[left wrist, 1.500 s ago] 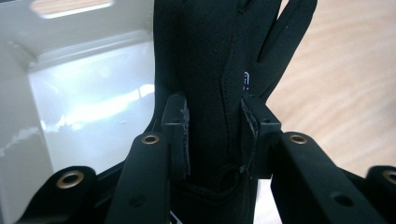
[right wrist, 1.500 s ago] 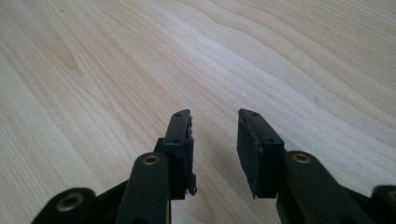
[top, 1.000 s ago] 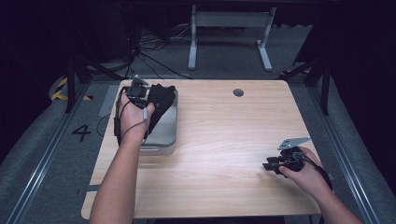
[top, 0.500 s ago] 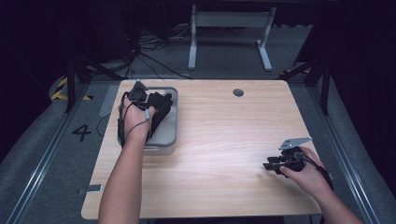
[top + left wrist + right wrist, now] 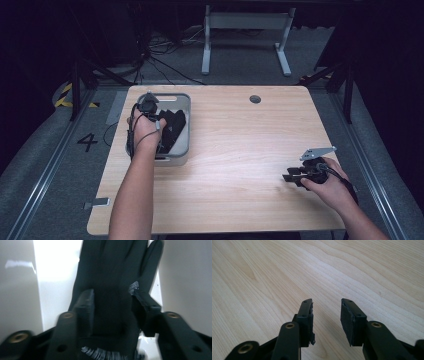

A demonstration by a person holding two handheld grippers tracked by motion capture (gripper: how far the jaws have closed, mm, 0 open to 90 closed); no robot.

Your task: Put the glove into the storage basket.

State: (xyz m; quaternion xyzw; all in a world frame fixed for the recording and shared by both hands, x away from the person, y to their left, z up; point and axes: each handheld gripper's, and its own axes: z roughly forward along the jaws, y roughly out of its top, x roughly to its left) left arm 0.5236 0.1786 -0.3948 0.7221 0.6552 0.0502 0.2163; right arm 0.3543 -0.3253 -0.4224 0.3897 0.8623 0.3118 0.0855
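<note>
The left gripper was down in the grey bin, jaws apart astride a black glove lying there, not yet pinching. The right gripper rested agape over bare table. Closing shallow, I thought, might catch only a fold and let the glove slip.

One mark can be read: a dark numeral "4" on the grey floor, beside the worktop and out past the left hand-held gripper, on the side away from the right one (it stands upright toward the person). Nothing else carries legible lettering; the yellow-and-black stripes farther off on the floor carry no words.
</note>
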